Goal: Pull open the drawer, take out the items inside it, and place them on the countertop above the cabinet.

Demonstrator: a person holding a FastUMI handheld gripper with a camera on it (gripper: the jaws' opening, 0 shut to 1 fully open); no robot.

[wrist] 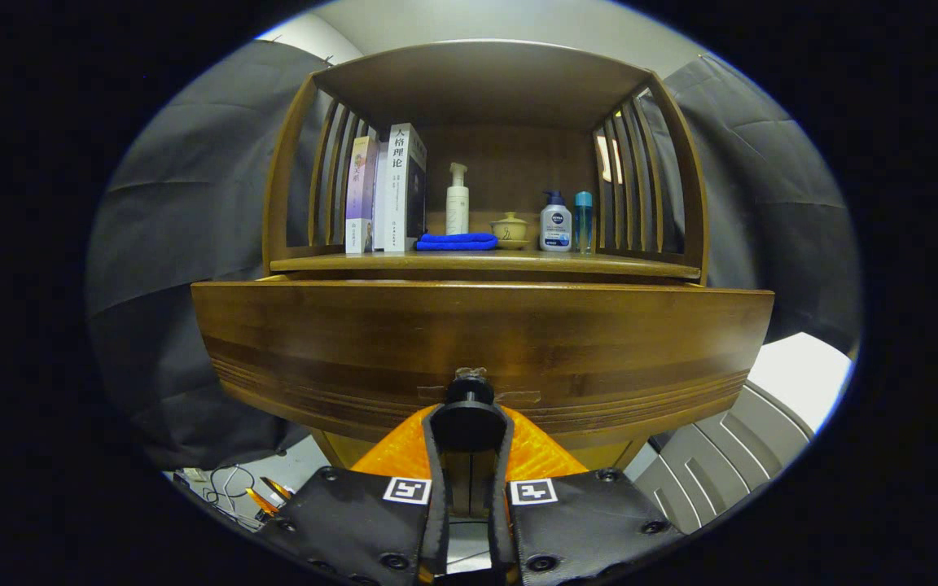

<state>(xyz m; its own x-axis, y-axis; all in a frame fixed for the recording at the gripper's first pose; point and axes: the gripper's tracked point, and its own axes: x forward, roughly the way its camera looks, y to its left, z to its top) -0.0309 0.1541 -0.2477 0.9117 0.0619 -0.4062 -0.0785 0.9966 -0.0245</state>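
Both fingers clamp the black knob on the drawer front.

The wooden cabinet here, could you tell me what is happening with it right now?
A handheld gripper has its two fingers closed on the black knob of the drawer, which stands out slightly from the cabinet. The drawer's inside is hidden. On the countertop above sit books, a folded blue cloth, a small lidded pot and bottles.
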